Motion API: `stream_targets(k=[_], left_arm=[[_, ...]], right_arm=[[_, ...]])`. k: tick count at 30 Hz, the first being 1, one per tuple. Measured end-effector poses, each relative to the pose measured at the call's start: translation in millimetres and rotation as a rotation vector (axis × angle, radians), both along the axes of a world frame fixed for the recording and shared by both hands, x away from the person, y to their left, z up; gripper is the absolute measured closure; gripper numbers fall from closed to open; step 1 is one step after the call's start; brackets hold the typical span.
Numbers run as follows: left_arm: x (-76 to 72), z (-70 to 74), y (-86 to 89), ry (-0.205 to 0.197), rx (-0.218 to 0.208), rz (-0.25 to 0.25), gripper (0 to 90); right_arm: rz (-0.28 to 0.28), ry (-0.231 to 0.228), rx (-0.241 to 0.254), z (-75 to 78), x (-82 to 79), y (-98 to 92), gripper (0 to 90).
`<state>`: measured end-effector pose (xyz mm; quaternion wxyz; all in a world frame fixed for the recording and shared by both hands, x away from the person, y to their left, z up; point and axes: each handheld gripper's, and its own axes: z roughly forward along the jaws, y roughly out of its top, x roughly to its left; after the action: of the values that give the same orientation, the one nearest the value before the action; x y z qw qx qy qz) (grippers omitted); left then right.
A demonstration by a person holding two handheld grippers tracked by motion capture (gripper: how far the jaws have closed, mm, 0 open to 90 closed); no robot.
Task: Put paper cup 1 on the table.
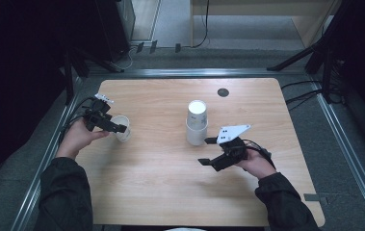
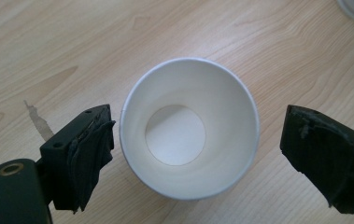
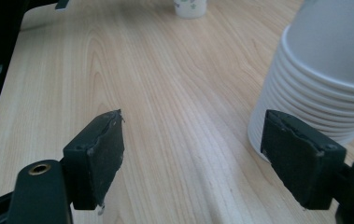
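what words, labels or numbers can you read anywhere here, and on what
None can be read.
The single paper cup carries a small printed pattern on its side, too small and blurred to tell if it holds letters.
The stack of cups is plain white.
The table bears no text.

Counted on the light wooden table (image 1: 161, 192): paper cups, one disc, two grippers.

We count one single white paper cup (image 1: 121, 128) standing open-mouthed near the left edge, and one stack of upturned white paper cups (image 1: 197, 122) at the middle; about ten nested rims show in the right gripper view, though we cannot fix the exact number. One small dark round disc (image 1: 223, 92) lies near the far edge. We count two black hand-held grippers, left (image 1: 115, 128) and right (image 1: 207, 151).
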<state>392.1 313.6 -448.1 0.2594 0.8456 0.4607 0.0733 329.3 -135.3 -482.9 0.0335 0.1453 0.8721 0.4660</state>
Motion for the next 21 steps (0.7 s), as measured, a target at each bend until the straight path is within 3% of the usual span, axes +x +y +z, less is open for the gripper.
stream_targets(k=[5, 7, 10, 15, 18, 21], left_arm=[[-8.9, 11.8, 7.5, -0.026, -0.048, 0.011, 11.1], [-13.1, 16.1, 7.9, -0.031, -0.065, 0.005, 11.3], [-20.4, 23.2, 6.5, -0.044, -0.072, -0.012, 11.2], [-29.8, 37.4, 4.8, -0.078, -0.136, -0.026, 11.8], [-33.6, 41.9, -0.2, -0.096, -0.157, -0.052, 12.9], [-35.6, 42.7, -5.9, -0.086, -0.205, -0.078, 12.9]], right_arm=[[-0.015, 0.035, -0.011, 2.5, 3.4, -4.0, 19.3], [-0.008, 0.095, -0.041, 4.1, 6.6, -6.2, 14.6], [-0.043, 0.064, -0.049, 6.7, 6.9, -9.7, 14.3], [-0.073, 0.048, -0.064, 15.8, 9.3, -16.6, 13.6], [-0.075, 0.096, -0.062, 20.4, 13.6, -21.0, 11.2], [-0.097, 0.096, -0.042, 24.6, 16.1, -26.0, 10.9]])
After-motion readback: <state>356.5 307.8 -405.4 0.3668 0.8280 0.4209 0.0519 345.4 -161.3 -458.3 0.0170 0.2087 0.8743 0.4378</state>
